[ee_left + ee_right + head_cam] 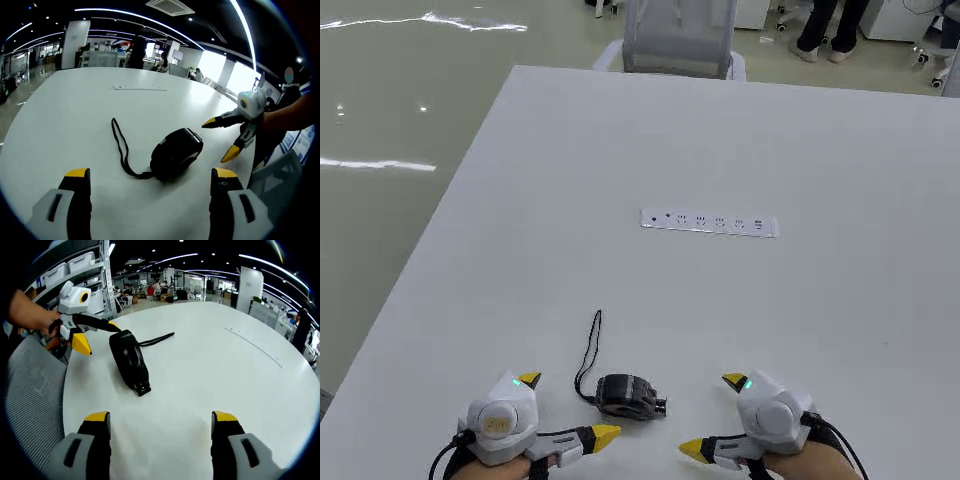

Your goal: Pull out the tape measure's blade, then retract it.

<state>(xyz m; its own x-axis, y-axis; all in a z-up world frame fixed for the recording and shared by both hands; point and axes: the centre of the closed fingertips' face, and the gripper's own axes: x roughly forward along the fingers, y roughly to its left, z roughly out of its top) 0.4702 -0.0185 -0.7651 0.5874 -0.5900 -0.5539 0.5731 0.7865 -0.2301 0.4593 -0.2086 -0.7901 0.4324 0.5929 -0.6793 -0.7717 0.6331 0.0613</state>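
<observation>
Now, on the left, the left gripper (568, 407) hovers with its yellow-tipped jaws spread wide, holding nothing. At its 3 o'clock, just beside it, the black tape measure (628, 396) lies on the white table (720, 140), blade tip at the case mouth, wrist strap (588, 350) trailing toward 11 o'clock. Further right, the right gripper (712, 415) gapes wide too, empty.

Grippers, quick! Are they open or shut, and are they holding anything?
Left gripper: open, holding nothing; the tape measure lies just ahead of it.
Right gripper: open, holding nothing.
</observation>
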